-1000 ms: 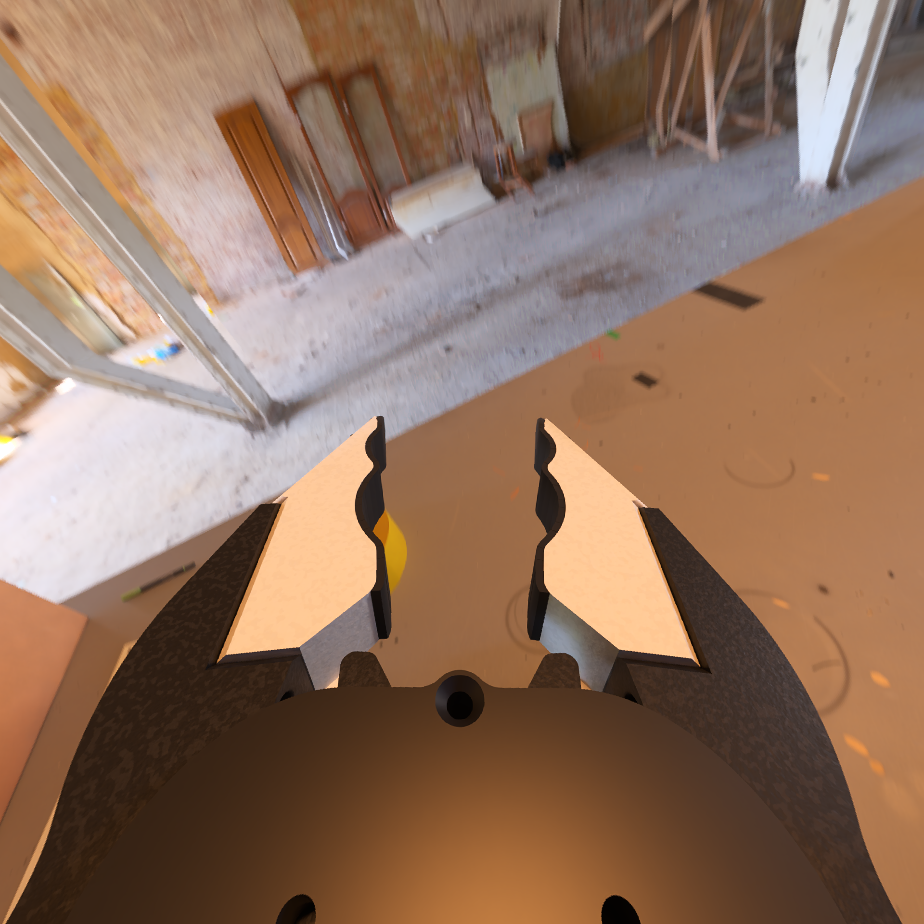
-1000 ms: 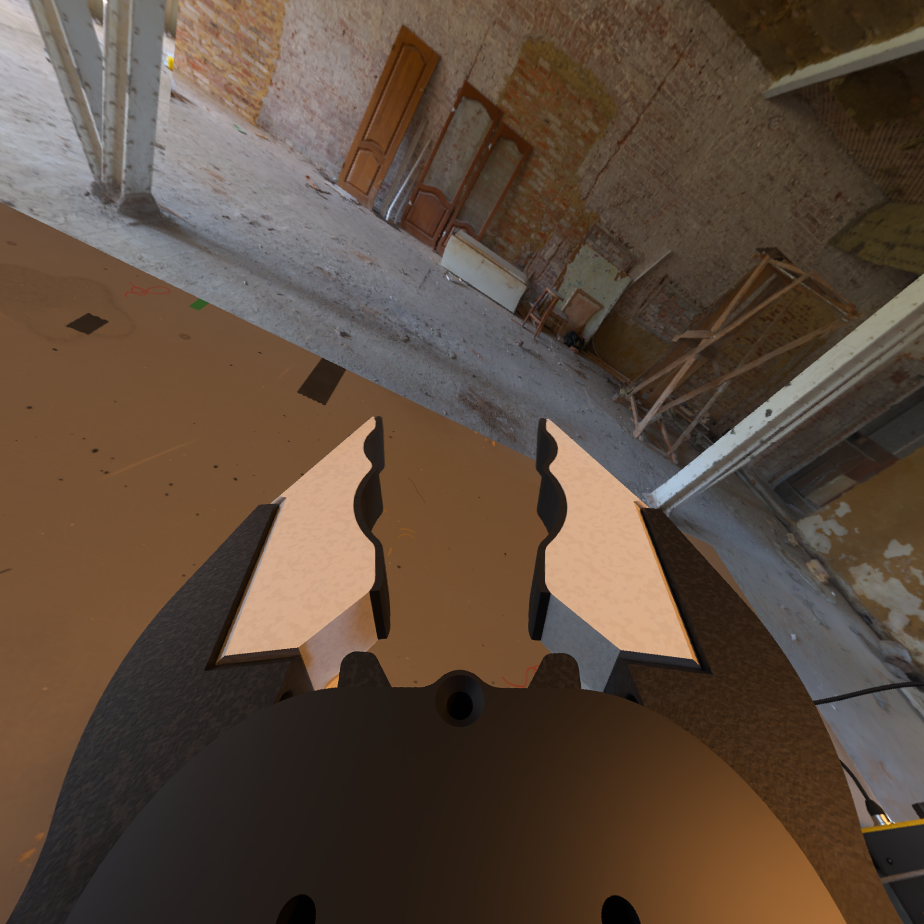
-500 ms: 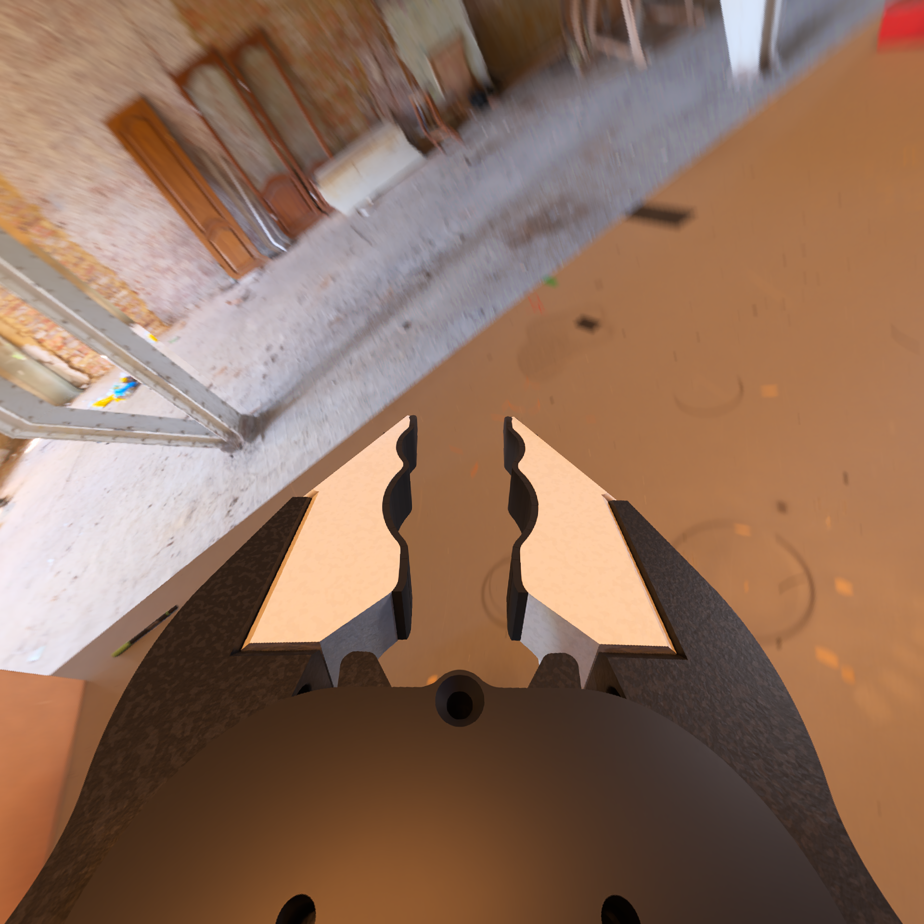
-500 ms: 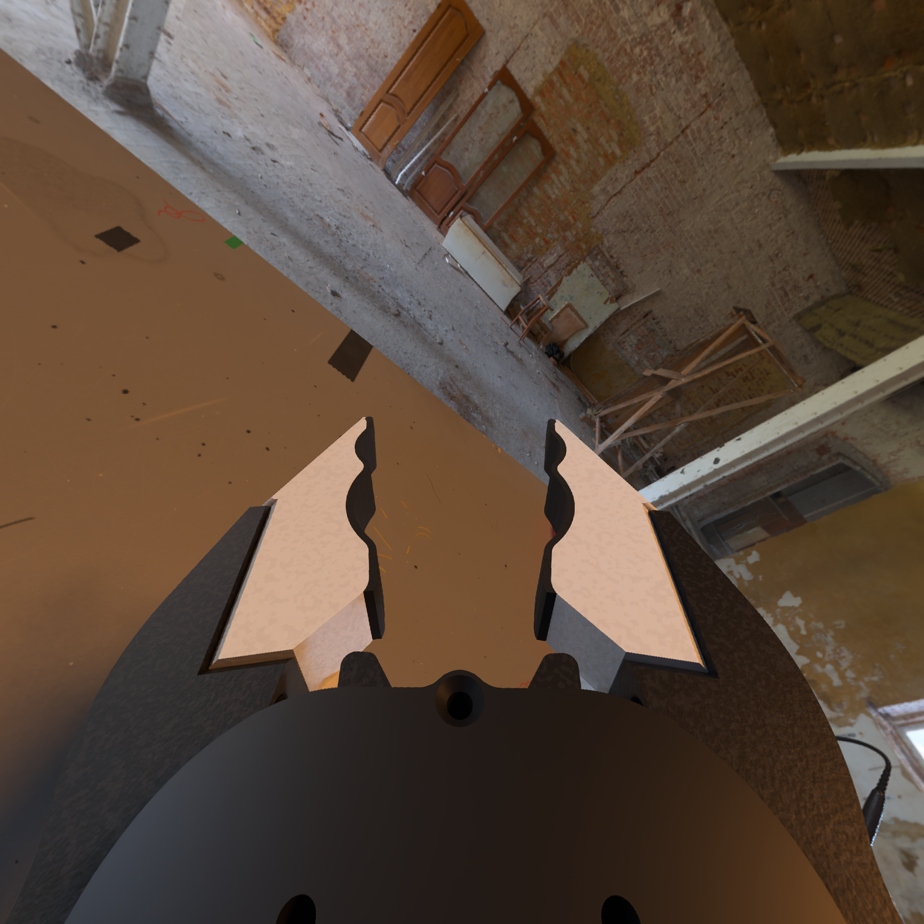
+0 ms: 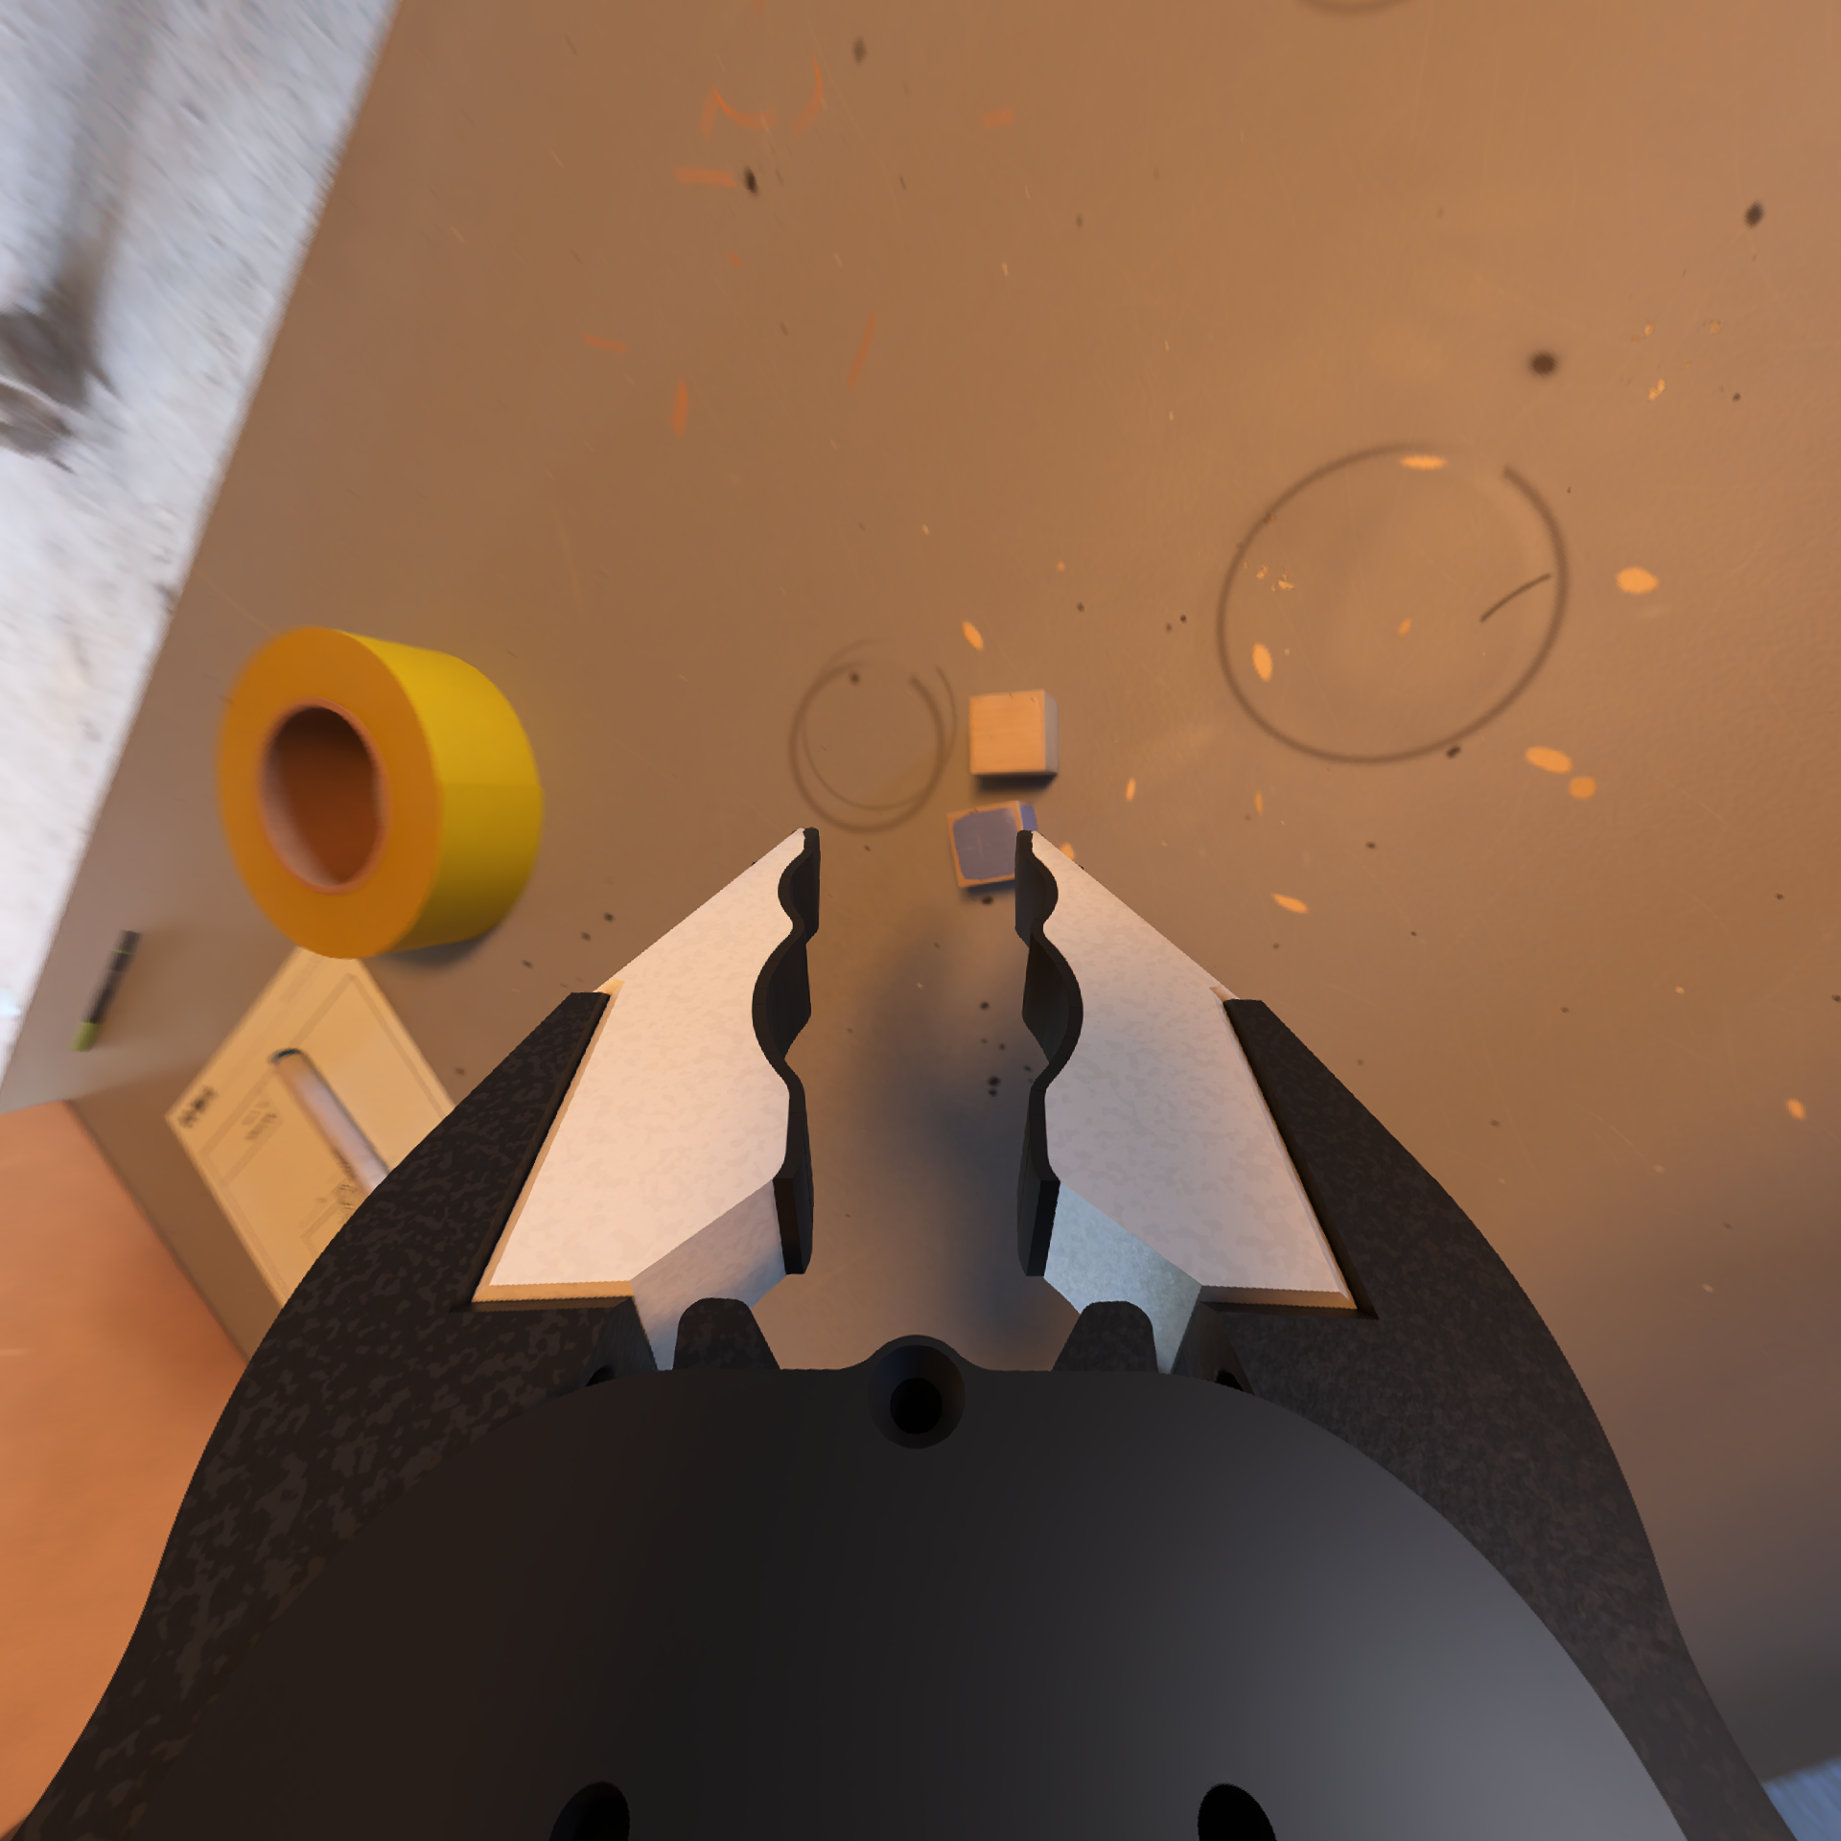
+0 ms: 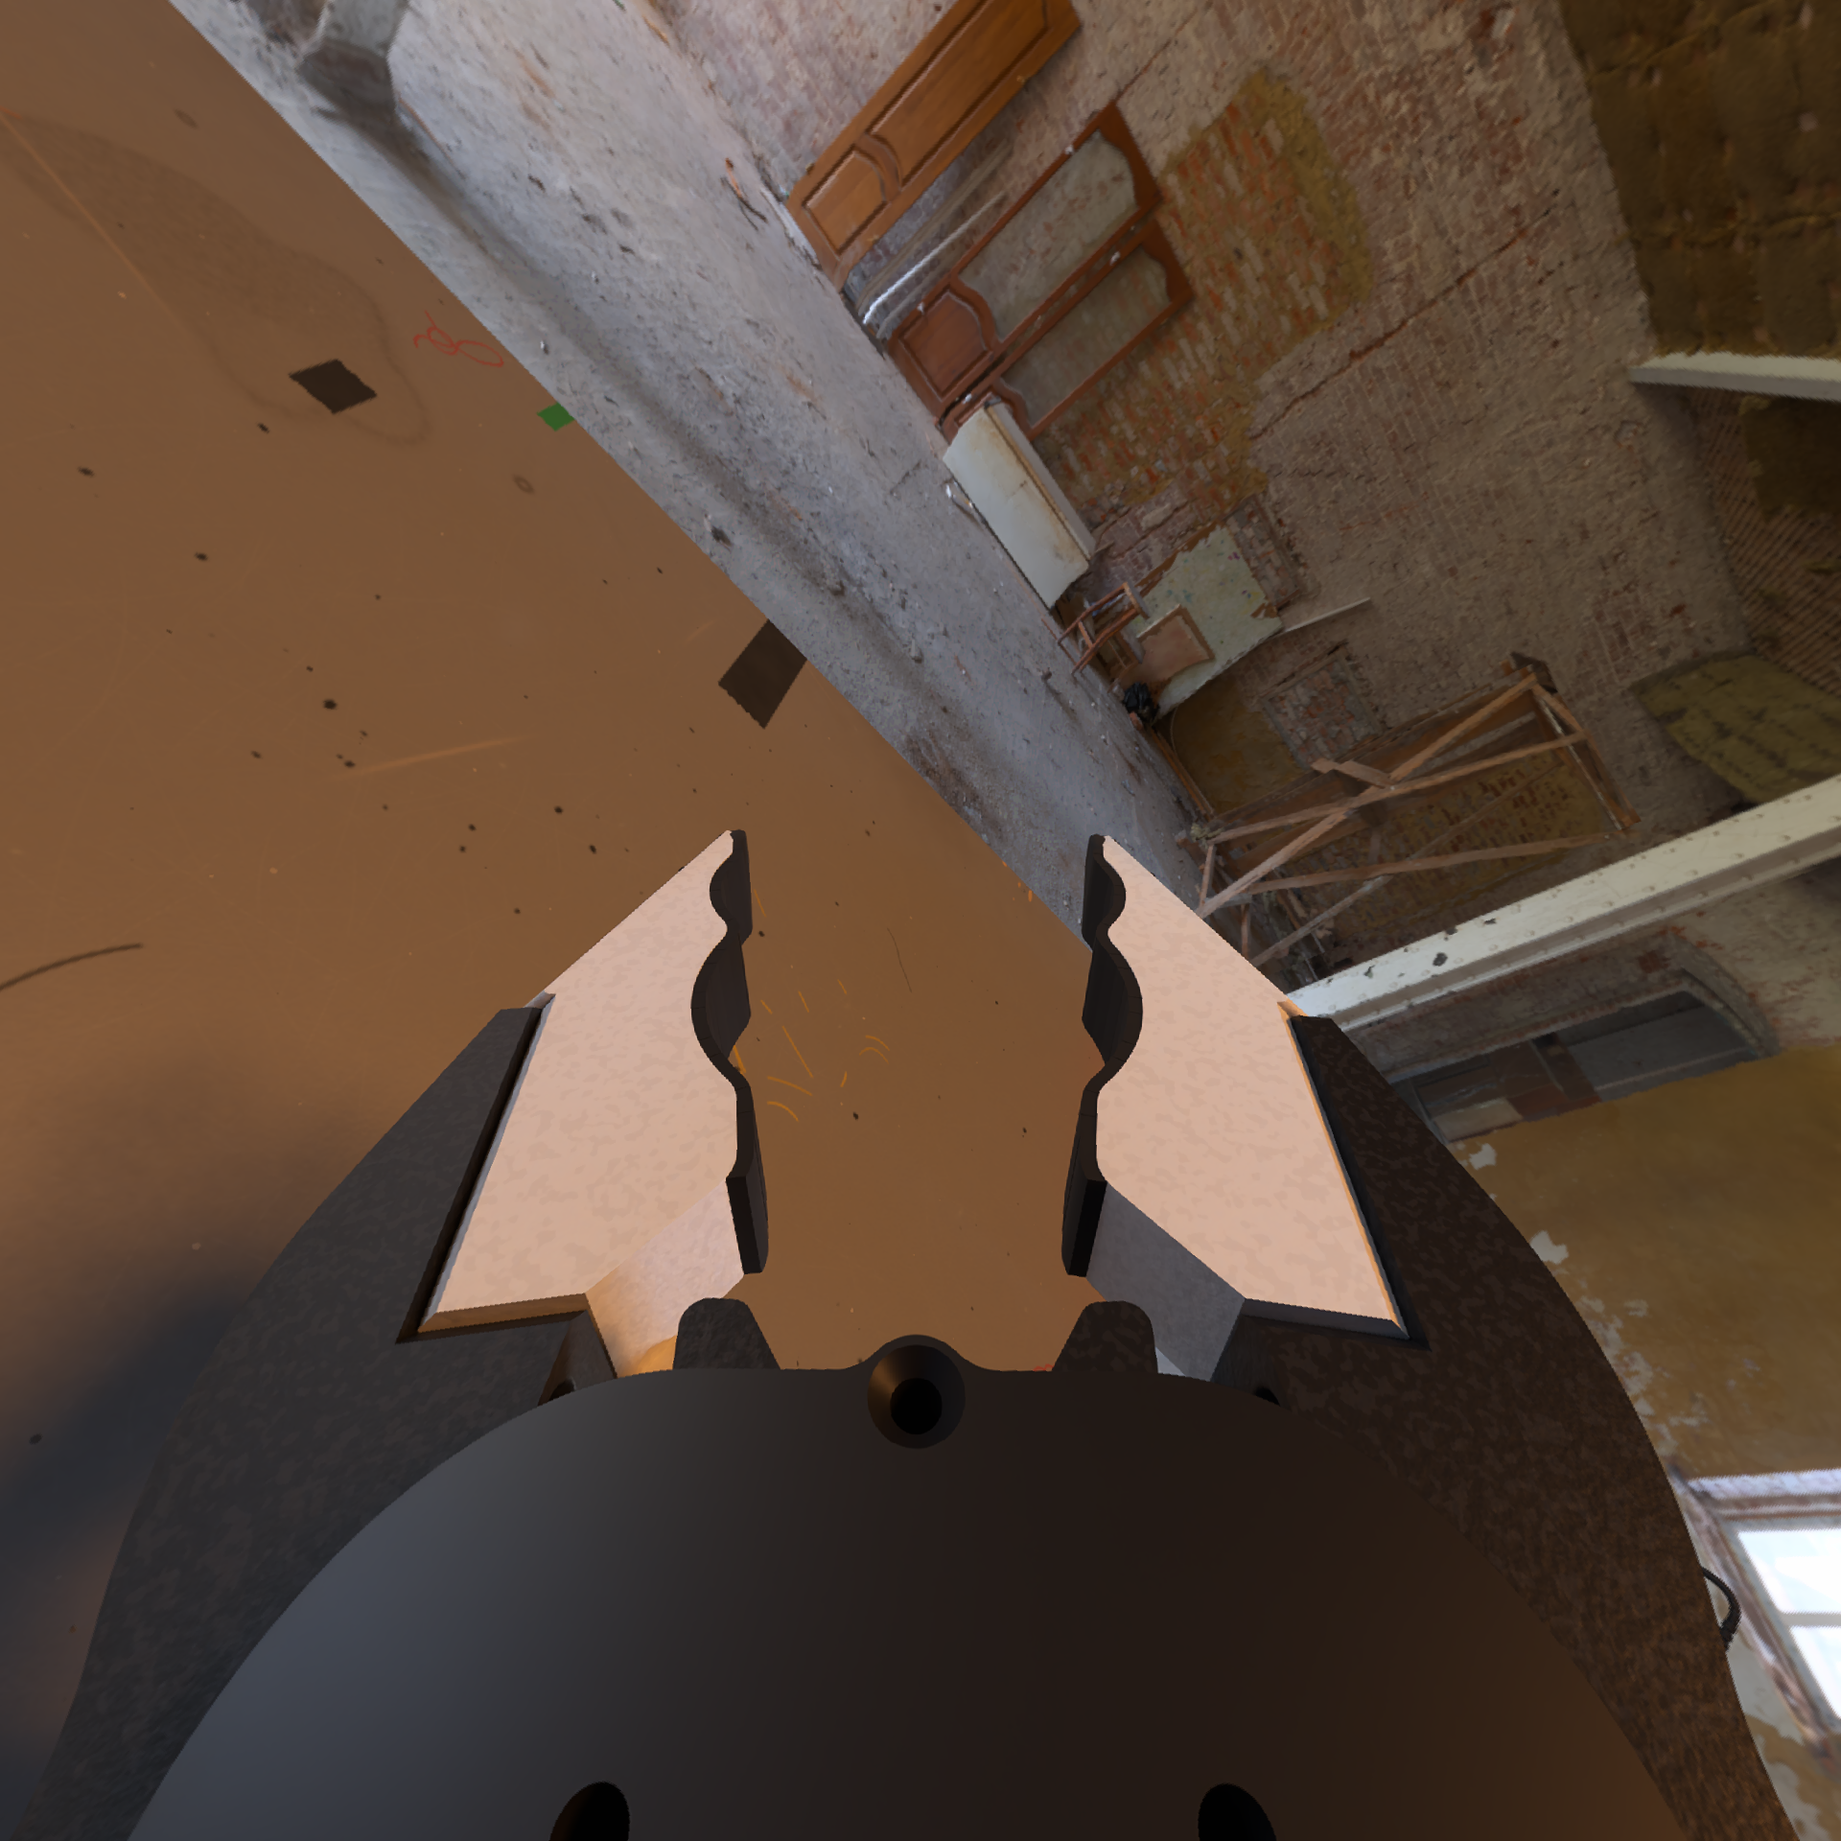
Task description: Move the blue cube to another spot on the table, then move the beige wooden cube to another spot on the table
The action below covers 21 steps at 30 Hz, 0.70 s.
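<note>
Nothing moved yet, probably: small blue cube point(image 5: 984, 845) and beige wooden cube point(image 5: 1010, 732) untouched, left gripper point(image 5: 917, 847) and right gripper point(image 6: 915, 847) both spread, empty.

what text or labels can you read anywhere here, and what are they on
White box, left wrist view: small dark print, too small to read.
Red scribble on the table, right wrist view: no legible word.
Yellow tape roll, blue cube, beige wooden cube: no writing visible.
</note>
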Each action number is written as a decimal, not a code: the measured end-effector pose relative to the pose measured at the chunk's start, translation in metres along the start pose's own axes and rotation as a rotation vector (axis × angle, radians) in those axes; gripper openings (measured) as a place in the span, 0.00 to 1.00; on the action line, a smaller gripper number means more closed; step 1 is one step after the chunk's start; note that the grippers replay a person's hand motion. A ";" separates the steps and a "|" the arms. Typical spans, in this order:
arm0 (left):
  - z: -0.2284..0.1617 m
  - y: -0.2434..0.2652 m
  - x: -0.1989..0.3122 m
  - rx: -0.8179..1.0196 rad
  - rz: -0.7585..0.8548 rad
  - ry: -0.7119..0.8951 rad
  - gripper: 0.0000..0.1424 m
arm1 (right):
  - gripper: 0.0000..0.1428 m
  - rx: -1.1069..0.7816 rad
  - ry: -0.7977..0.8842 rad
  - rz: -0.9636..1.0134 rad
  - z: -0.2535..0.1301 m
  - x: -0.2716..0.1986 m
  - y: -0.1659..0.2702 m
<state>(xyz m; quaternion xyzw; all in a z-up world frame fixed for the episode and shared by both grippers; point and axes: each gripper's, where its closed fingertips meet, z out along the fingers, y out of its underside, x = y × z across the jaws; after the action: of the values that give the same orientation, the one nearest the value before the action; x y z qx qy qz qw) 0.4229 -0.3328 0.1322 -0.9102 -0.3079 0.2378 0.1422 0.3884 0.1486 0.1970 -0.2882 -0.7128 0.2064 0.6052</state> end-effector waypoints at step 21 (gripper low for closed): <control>0.071 0.040 0.017 -0.377 -0.279 0.197 0.31 | 0.47 -0.016 -0.065 -0.062 0.003 -0.011 0.002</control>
<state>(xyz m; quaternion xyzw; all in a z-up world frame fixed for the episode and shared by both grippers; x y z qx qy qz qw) 0.4181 -0.3450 0.0501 -0.8881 -0.4540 0.0645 0.0306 0.3873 0.1434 0.1872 -0.2640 -0.7423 0.1908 0.5855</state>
